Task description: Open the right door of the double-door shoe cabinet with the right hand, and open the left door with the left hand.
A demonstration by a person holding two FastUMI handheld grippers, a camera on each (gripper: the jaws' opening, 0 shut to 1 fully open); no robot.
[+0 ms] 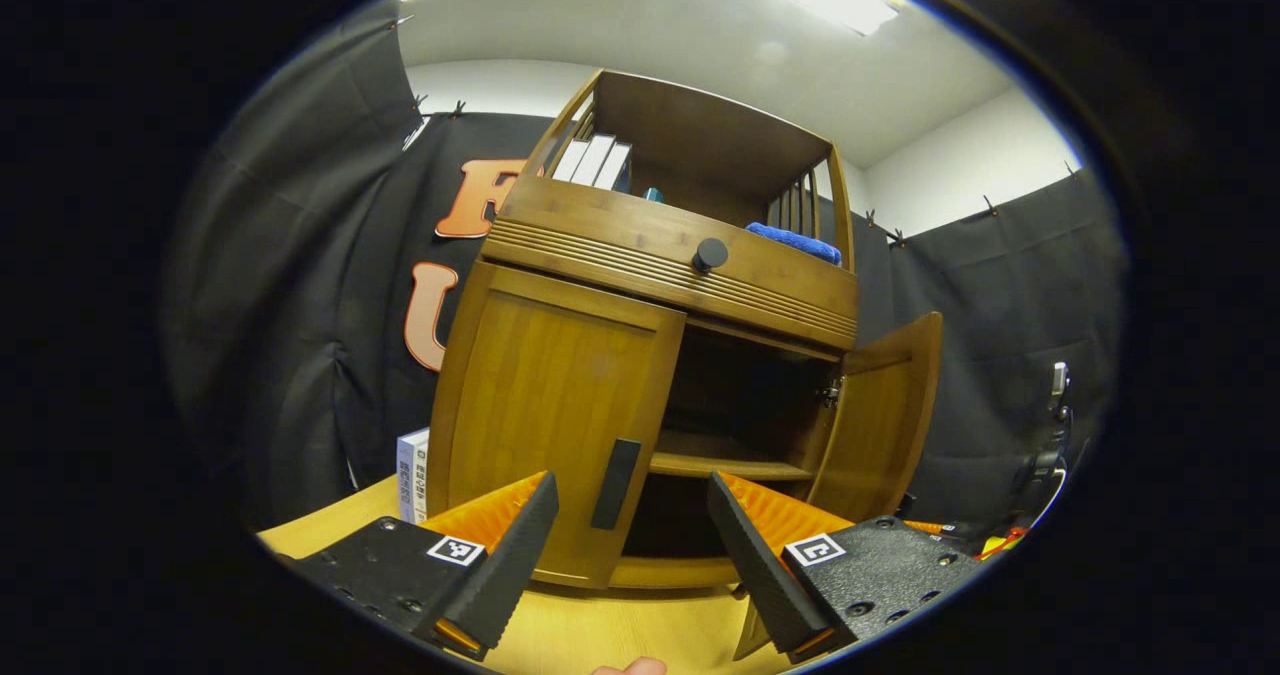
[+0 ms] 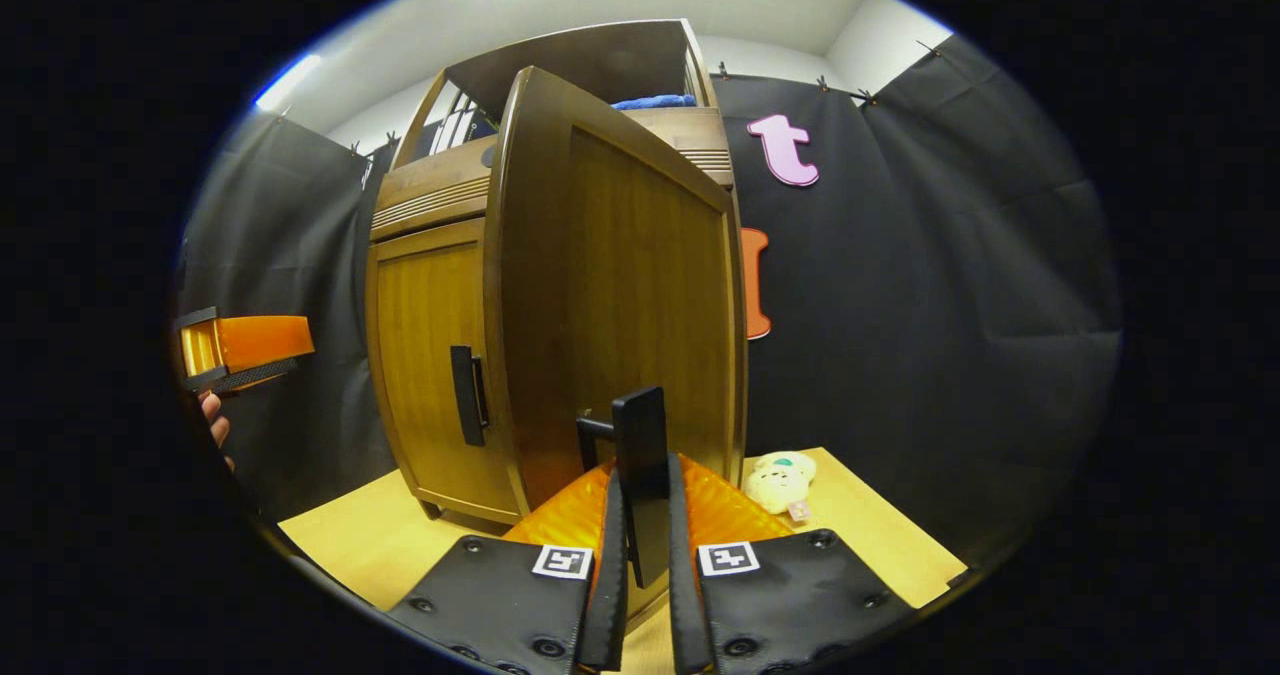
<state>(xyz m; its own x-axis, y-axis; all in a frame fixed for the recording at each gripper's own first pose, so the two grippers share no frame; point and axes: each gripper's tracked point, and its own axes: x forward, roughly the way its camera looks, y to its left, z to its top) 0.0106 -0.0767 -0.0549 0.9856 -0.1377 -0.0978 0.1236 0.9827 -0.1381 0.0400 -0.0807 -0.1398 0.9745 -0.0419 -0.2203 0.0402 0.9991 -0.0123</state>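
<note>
Two doors front the wooden shoe cabinet (image 1: 660, 255) standing on a pale bench (image 1: 600, 635): the right door (image 2: 630, 285) is swung wide on its hinge, while the left door (image 1: 550, 425) sits flush and closed. In the right gripper view, the right gripper (image 2: 640, 545) is pressed together on the right door's dark handle (image 2: 640, 465), a finger on each side of the bar. In the left gripper view, the left gripper (image 1: 625, 545) is spread wide just short of the left door's handle (image 1: 615, 483), which stands in the gap between the fingers, untouched; a fingertip of the person's hand shows at the bottom edge. Seen from the right gripper view, that left gripper (image 2: 240, 350) hovers off to the side, apart from the cabinet, with bare bench in front of the left door. Behind the open door, the compartment shows a shelf (image 1: 730, 465) with nothing visible on it. Above the doors runs a ribbed drawer front with a round dark knob (image 1: 710, 253). The open top bay holds upright books (image 1: 595, 160) at one end and a folded blue towel (image 1: 795, 242) at the other. A boxed item (image 1: 413, 475) stands on the bench against the cabinet's left flank, and a small plush toy (image 2: 782, 482) lies on the bench beside the open door, near the black curtain wall (image 2: 950, 305).
</note>
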